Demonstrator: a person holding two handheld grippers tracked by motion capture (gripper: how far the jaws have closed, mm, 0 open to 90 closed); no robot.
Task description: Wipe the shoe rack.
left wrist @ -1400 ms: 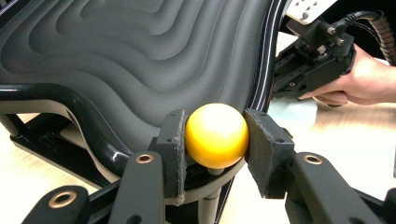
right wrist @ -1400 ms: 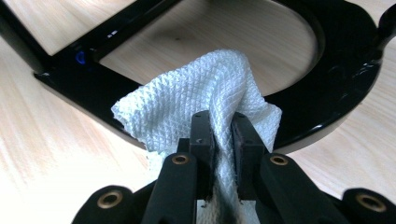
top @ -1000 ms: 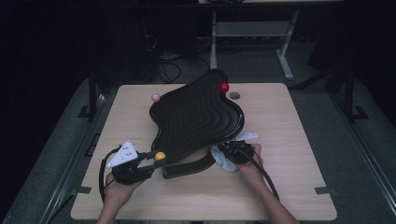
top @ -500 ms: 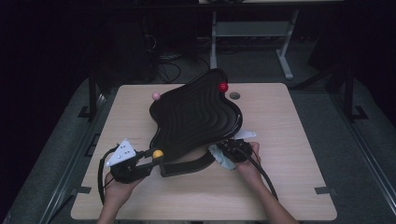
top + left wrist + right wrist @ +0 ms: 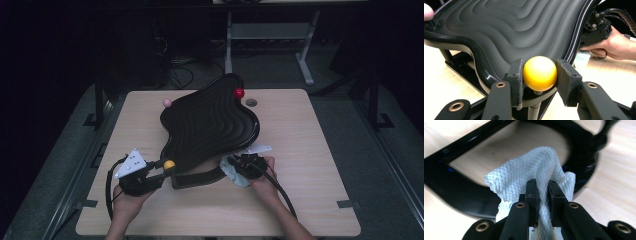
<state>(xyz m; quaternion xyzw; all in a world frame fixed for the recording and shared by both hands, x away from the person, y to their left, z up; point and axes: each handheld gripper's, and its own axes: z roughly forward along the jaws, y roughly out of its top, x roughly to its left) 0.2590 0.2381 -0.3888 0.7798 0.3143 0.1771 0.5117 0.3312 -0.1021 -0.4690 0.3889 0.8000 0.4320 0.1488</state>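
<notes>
A black wavy board (image 5: pixel 207 125) with ridged steps stands tilted on a black base frame (image 5: pixel 197 179) on the wooden table (image 5: pixel 310 150). At its near left corner a yellow ball knob (image 5: pixel 169 164) sits on a short stem. My left gripper (image 5: pixel 160 167) is shut on the yellow knob (image 5: pixel 539 73), one pad on each side. My right gripper (image 5: pixel 235 167) is shut on a crumpled white cloth (image 5: pixel 529 176) and holds it against the black base frame (image 5: pixel 461 187) under the board's near right edge. The cloth (image 5: pixel 232 172) shows pale beside my right hand.
A red ball knob (image 5: pixel 239 93) tops the board's far corner and a pink one (image 5: pixel 167 102) its far left corner. A small round grey hole (image 5: pixel 251 102) lies in the table behind the board. In the left gripper view the other hand and gripper (image 5: pixel 599 32) sit at the right.
The right hand with the cloth has shifted slightly along the base frame. The left gripper stays on the yellow knob.
</notes>
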